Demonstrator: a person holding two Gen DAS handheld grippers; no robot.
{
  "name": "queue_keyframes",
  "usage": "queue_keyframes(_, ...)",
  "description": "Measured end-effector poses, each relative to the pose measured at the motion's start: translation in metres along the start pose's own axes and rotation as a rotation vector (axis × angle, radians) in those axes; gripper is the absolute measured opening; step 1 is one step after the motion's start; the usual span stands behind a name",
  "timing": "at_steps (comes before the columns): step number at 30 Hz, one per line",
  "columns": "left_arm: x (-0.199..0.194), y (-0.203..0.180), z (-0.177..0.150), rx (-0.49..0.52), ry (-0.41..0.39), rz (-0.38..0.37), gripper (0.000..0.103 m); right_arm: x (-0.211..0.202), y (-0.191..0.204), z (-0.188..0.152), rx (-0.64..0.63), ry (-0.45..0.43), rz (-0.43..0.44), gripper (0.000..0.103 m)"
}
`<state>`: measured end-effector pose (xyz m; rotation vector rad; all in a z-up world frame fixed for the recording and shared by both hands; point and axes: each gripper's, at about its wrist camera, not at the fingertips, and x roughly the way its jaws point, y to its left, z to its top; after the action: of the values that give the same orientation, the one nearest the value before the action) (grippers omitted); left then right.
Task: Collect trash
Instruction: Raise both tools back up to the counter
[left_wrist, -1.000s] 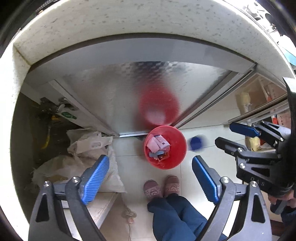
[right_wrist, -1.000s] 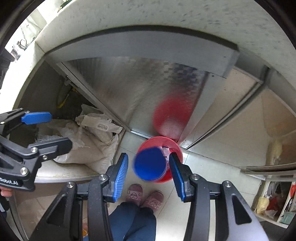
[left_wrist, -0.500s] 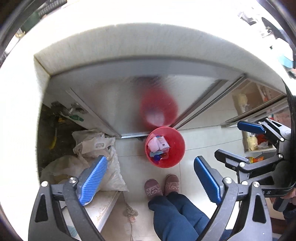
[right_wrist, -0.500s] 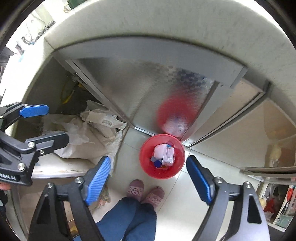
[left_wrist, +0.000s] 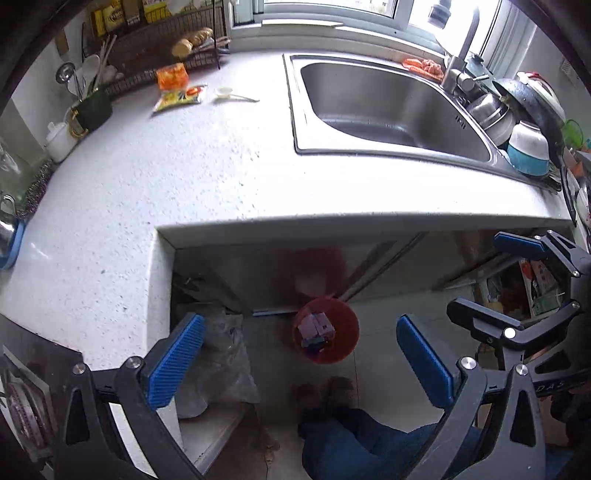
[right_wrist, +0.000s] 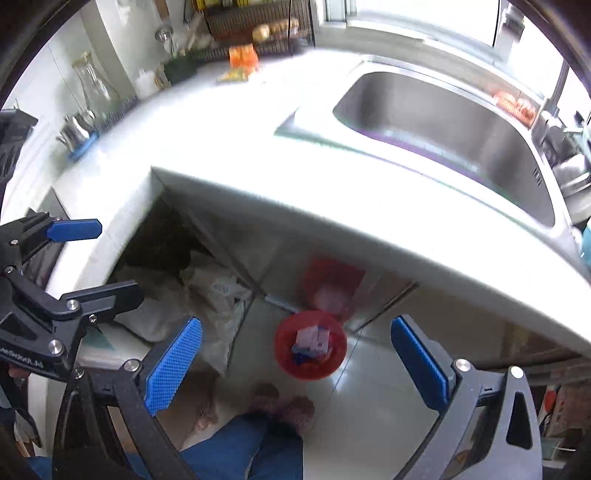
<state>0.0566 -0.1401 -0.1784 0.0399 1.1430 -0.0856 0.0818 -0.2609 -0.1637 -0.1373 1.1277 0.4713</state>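
Note:
A red bin (left_wrist: 347, 343) (right_wrist: 332, 365) stands on the tiled floor under the counter edge, with pale cartons and a blue piece of trash (left_wrist: 314, 326) (right_wrist: 312, 338) inside. My left gripper (left_wrist: 299, 323) hangs high above it; its jaws are opening and nothing is between the blue pads. My right gripper (right_wrist: 295, 325) is just as high, its jaws also opening wide and empty. Each gripper shows in the other's view, the right (left_wrist: 476, 271) and the left (right_wrist: 118, 258). On the white counter (left_wrist: 184, 177) lie an orange packet (left_wrist: 171, 75) and a yellow packet (left_wrist: 181, 98).
A steel sink (left_wrist: 388, 107) with a tap and stacked bowls (left_wrist: 524, 147) is at the right. A white spoon (left_wrist: 231, 96), a wire rack and jars stand at the counter's back. Sacks (left_wrist: 221, 343) lie under the counter. A person's legs and slippers (right_wrist: 280, 402) are beside the bin.
Both grippers rose from below the counter edge to above it. The right gripper let go of a round blue thing and its jaws widened; the left jaws widened slightly.

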Motion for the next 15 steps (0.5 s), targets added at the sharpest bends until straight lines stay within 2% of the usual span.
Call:
queue_keyframes(9, -0.041, 0.016, 0.035, -0.019, -0.079, 0.066, 0.103, -0.042, 0.002, 0.039, -0.053, -0.093, 0.008, 0.102)
queue_keyframes(15, -0.041, 0.043, 0.069, -0.052, -0.093, 0.052, 0.103, -0.040, 0.012, 0.075, -0.094, -0.121, 0.036, 0.102)
